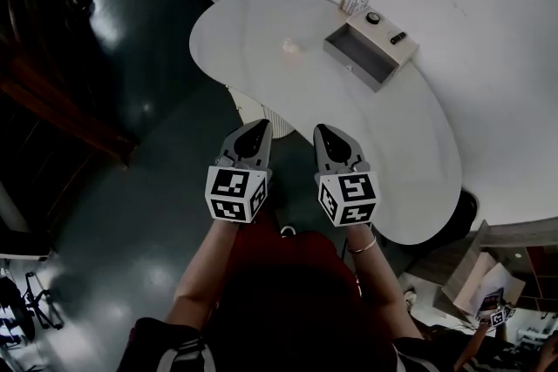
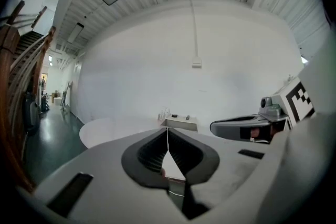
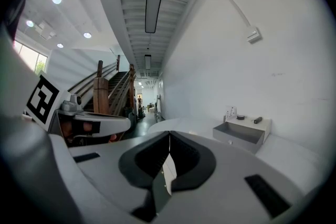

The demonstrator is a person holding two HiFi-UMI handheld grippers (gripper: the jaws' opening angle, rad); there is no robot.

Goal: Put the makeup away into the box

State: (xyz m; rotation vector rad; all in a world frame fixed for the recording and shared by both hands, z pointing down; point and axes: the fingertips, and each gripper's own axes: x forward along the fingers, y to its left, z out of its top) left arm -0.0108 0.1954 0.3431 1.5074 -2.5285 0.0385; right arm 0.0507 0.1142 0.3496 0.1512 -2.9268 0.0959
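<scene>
A grey open box (image 1: 370,55) stands at the far side of the white table (image 1: 261,74). On its top ledge lie a round black compact (image 1: 373,17) and a dark stick-shaped makeup item (image 1: 398,37), with a clear item (image 1: 353,0) behind. A small pale item (image 1: 291,46) lies on the table to the left of the box. My left gripper (image 1: 260,126) and right gripper (image 1: 322,130) hover side by side at the table's near edge, well short of the box. Both are shut and hold nothing. The box (image 3: 242,134) also shows in the right gripper view, and the box (image 2: 179,123) shows small in the left gripper view.
The table is curved and stands against a white wall (image 1: 488,57). Dark floor (image 1: 131,100) lies to the left, with a wooden staircase (image 3: 107,92) beyond. A person's arms and dark top fill the lower head view.
</scene>
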